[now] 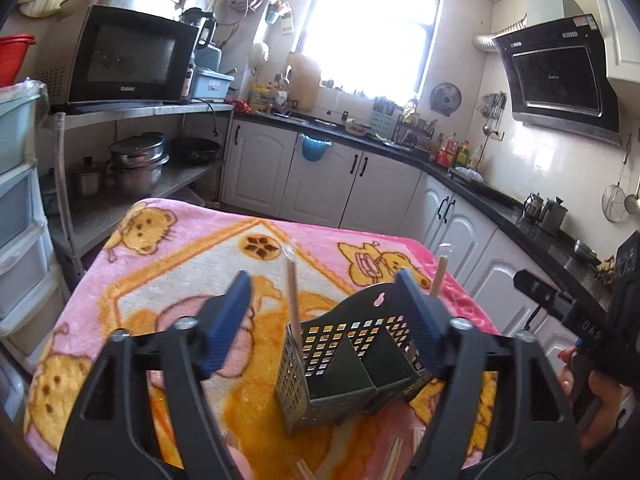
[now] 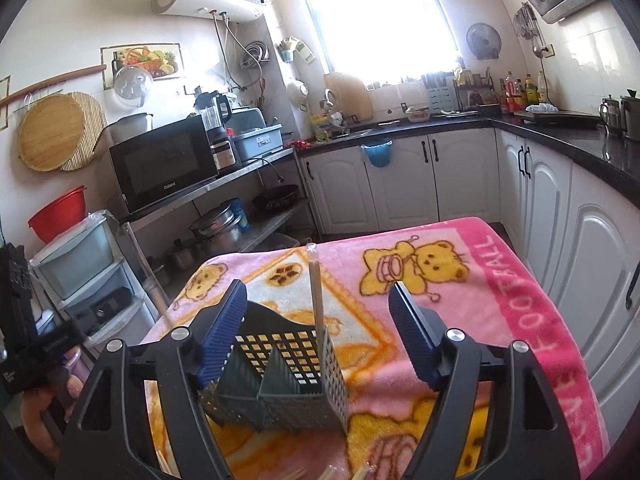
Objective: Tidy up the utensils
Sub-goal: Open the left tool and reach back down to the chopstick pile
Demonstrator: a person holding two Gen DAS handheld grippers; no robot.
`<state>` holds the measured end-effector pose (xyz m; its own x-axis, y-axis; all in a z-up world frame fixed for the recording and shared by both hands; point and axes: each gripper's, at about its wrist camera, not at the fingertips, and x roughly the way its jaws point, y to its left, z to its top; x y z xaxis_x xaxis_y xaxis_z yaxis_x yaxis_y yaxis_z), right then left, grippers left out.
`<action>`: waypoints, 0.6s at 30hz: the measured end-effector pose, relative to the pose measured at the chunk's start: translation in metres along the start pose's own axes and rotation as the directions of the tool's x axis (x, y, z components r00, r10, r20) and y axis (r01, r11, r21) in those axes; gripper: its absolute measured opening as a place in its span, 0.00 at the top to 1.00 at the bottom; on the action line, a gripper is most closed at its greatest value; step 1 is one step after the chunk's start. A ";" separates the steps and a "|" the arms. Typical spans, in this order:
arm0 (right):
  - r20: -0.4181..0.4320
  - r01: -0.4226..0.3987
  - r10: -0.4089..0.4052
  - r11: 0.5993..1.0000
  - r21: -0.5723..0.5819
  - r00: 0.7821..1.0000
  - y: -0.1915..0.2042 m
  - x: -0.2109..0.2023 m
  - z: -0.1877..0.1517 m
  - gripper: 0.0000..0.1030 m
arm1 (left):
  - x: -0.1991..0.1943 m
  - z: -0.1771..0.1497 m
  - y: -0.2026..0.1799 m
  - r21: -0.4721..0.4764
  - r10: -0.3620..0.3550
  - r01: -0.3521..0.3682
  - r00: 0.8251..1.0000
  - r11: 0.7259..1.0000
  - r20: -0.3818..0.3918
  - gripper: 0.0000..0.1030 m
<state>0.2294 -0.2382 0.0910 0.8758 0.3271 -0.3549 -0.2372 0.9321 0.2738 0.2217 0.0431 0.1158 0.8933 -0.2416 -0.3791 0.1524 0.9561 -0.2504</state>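
A: We are over a counter [image 1: 168, 276] draped in a pink blanket [image 2: 460, 280] with yellow bears, in a kitchen. In the left wrist view a microwave [image 1: 132, 56] sits upper left, a bright window [image 1: 372, 20] top centre, a range hood [image 1: 560, 68] upper right, and white cabinets [image 1: 320, 176] run across the middle.

B: And the task's things?

A: A dark perforated caddy [image 1: 352, 364] with a divider stands upright on the blanket, lower centre of both views. One chopstick [image 1: 294, 300] rises from its left corner in the left view; a second chopstick [image 1: 438, 276] pokes up behind the right blue pad. More loose sticks [image 1: 394, 460] lie on the blanket at the bottom edge.

B: The tongs?

A: Our left tongs [image 1: 324, 286] stand wide open and hold nothing; the right pad overlaps the caddy's right wall in the picture, but we cannot tell whether it touches. Our right tongs [image 2: 318, 296] are likewise wide apart and empty, with the caddy low between the pads and the left pad close by its left wall.

B: Room around it?

A: The blanket's far edge [image 2: 380, 232] lies in mid frame, with floor and cabinets beyond. Bare blanket spreads to the upper left in the left view and to the right in the right view. The other tool shows at the right border of the left view, in a hand [image 1: 600, 408].
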 end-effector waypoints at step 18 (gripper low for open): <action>-0.030 0.004 -0.006 0.996 -0.092 1.000 0.015 -0.037 -0.025 0.14 | -0.051 -0.016 -0.001 -0.005 0.031 -0.031 0.999 1.000 0.024 0.10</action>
<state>0.1828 -0.2328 0.0860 0.8645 0.3257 -0.3829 -0.2717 0.9436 0.1893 0.1696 0.0516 0.1211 0.9076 -0.2075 -0.3649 0.1222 0.9622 -0.2432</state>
